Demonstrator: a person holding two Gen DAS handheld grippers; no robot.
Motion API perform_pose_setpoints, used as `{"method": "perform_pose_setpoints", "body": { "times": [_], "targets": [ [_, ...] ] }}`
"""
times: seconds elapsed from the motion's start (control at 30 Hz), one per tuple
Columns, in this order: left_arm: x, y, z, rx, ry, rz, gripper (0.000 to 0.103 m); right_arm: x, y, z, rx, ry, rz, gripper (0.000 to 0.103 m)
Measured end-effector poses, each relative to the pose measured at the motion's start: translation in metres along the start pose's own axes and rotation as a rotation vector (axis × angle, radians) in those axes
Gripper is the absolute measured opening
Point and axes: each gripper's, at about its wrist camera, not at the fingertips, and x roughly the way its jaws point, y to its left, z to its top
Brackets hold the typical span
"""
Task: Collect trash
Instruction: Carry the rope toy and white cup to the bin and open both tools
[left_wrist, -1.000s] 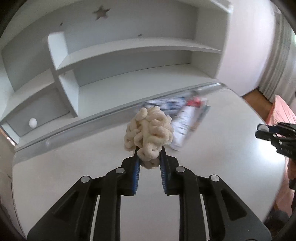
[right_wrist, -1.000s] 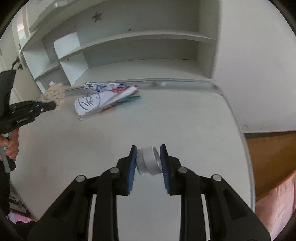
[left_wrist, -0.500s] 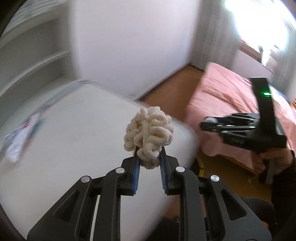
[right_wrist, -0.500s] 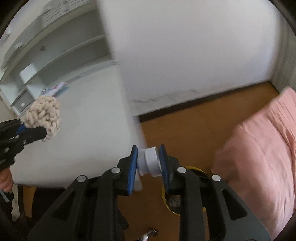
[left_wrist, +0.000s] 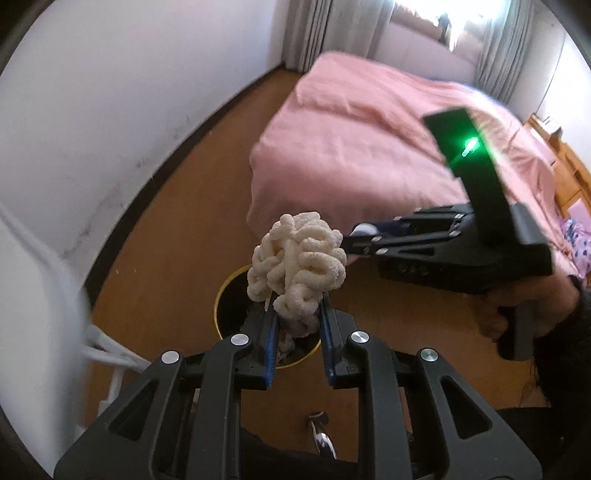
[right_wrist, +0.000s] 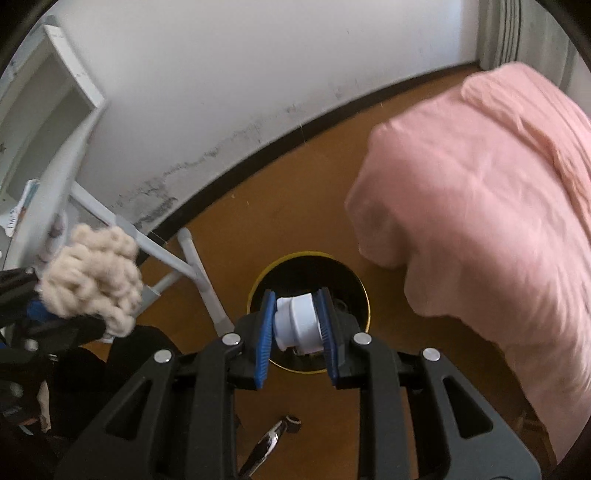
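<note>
My left gripper (left_wrist: 297, 328) is shut on a cream clump of puffed rings (left_wrist: 297, 267) and holds it above a yellow-rimmed black bin (left_wrist: 227, 295) on the floor. The clump also shows at the left of the right wrist view (right_wrist: 92, 280). My right gripper (right_wrist: 295, 325) is shut on a small white cap-like container (right_wrist: 295, 321), held over the same bin (right_wrist: 310, 258). The right gripper also shows in the left wrist view (left_wrist: 360, 240), just right of the clump.
A pink-covered bed (left_wrist: 388, 147) stands right of the bin on the brown wooden floor (right_wrist: 258, 221). The white table's edge and legs (right_wrist: 192, 266) are at the left, with a white wall (right_wrist: 221, 74) behind. A small metal clip (right_wrist: 273, 439) lies on the floor.
Both grippers swung away from the white table and its shelves, down toward the floor, and now hang over the bin. Each still holds its item.
</note>
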Motion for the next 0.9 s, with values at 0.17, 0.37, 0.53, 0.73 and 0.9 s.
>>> {"method": "perform_pose_setpoints", "body": {
  "times": [0.17, 0.37, 0.53, 0.73, 0.9],
  "targets": [
    [0.061, 0.017, -0.006, -0.051, 0.083, 0.001, 0.019, 0.045, -0.016, -0.001, 0.013, 0.078, 0.017, 0.024],
    [0.124, 0.037, -0.012, -0.094, 0.157, 0.016, 0.019, 0.096, -0.025, -0.001, 0.028, 0.149, 0.03, 0.024],
    [0.151, 0.045, -0.022, -0.133, 0.202, 0.015, 0.019, 0.126, -0.028, 0.004, 0.038, 0.193, 0.04, 0.024],
    [0.153, 0.053, -0.017, -0.161, 0.205, -0.003, 0.02, 0.138, -0.029, 0.01, 0.06, 0.202, 0.047, 0.024],
    [0.155, 0.057, -0.015, -0.169, 0.212, -0.001, 0.044, 0.134, -0.029, 0.015, 0.079, 0.185, 0.036, 0.053]
  ]
}}
